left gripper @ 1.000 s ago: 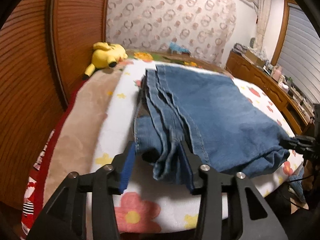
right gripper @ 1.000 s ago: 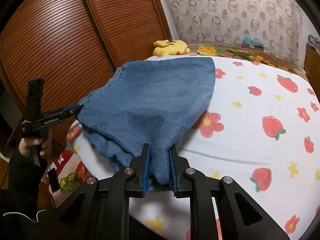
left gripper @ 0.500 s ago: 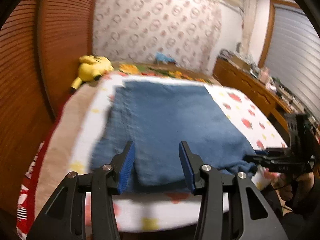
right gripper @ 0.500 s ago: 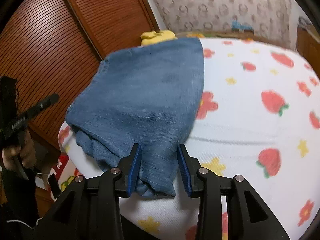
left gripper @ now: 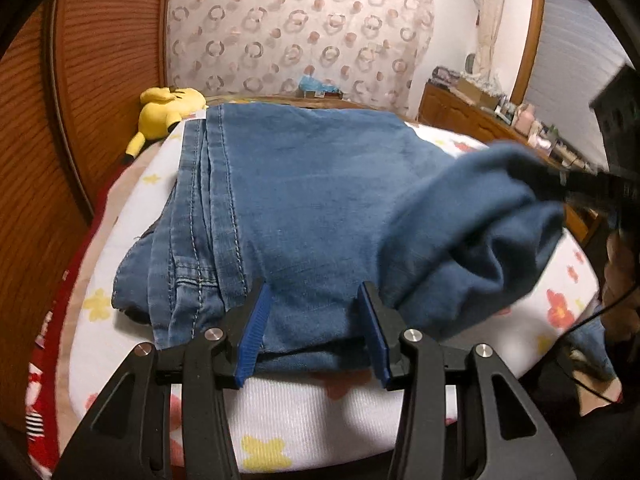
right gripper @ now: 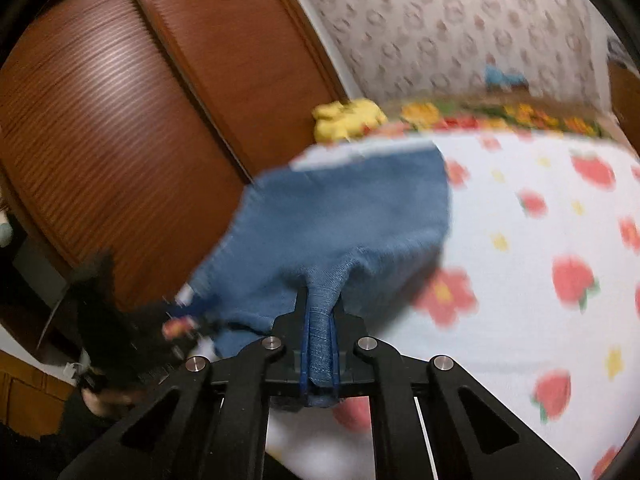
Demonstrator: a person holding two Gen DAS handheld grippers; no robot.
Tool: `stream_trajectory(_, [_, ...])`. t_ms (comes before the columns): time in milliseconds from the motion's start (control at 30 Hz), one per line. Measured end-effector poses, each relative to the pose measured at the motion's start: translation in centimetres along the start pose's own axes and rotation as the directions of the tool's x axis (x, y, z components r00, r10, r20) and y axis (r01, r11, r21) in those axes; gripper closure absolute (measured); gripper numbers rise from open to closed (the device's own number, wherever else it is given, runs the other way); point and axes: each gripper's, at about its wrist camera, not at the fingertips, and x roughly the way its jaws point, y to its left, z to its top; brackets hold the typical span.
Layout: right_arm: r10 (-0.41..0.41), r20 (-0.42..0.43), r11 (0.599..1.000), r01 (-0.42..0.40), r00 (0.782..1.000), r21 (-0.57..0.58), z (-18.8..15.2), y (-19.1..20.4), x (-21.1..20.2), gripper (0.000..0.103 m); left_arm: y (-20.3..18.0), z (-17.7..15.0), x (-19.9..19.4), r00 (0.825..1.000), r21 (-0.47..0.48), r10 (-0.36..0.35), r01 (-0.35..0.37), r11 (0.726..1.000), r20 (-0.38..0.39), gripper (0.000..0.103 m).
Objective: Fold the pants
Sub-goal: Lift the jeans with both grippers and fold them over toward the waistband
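Right wrist: right gripper [right gripper: 320, 332] clamps jeans [right gripper: 340, 220].

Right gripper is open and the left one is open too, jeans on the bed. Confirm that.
Not quite: the right gripper is shut on the jeans, as the right wrist view shows. The left gripper is open, and the jeans lie on the bed.

Flower-print bed [left gripper: 280, 420] bearing folded blue pants [left gripper: 320, 208] and yellow plush toy [left gripper: 168, 110]
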Motion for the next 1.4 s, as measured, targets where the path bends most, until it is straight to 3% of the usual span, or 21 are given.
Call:
stream_trajectory(67, [0.018,0.025,0.999,-0.017,1.0,-0.049,1.4,1.8,0.3,0.096,0.7,0.0,-0.5,1.0,-0.023,-0.014,0.014,1.0,0.002,0.057])
stream_trajectory(333, [0.122,0.018,0.981,-0.118,0.992,-0.156,4.4,6.9,3.9,0.096,6.0,-0.6,-5.0,0.996,-0.096,0.066,-0.06,0.994,0.056,0.057])
stream_trajectory(633, [0.221,-0.126,0.931,-0.247,0.967,-0.269,3.3,11.6,9.6,0.096,9.9,-1.4,-7.4,0.986,-0.177,0.138,-0.12,0.977,0.094,0.057])
stream_trajectory(800, [0.255,-0.245,0.908,-0.319,0.935,-0.272,0.4,12.6,12.0,0.097,11.1,-0.2,-8.2,0.98,-0.197,0.159,-0.133,0.971,0.12,0.057])
stream_trajectory(933, [0.225,-0.324,0.904,-0.321,0.919,-0.283,-1.7,12.6,13.9,0.097,11.1,1.3,-8.5,0.978,-0.185,0.151,-0.124,0.975,0.143,0.057])
stream_trajectory(1167, [0.187,-0.312,0.902,-0.288,0.932,-0.321,-2.2,13.8,14.4,0.097,9.7,5.5,-8.6,0.976,-0.118,0.084,-0.06,0.991,0.202,0.057])
stream_trajectory(1300, [0.187,-0.316,0.903,-0.289,0.93,-0.319,-2.6,14.6,14.1,0.097,8.3,7.0,-7.7,0.978,-0.059,0.05,-0.039,0.997,0.204,0.057])
stream_trajectory(1400, [0.19,-0.311,0.909,-0.287,0.931,-0.303,-1.9,13.7,13.8,0.092,7.6,7.2,-5.2,0.989,-0.012,0.061,-0.06,0.998,0.133,0.057])
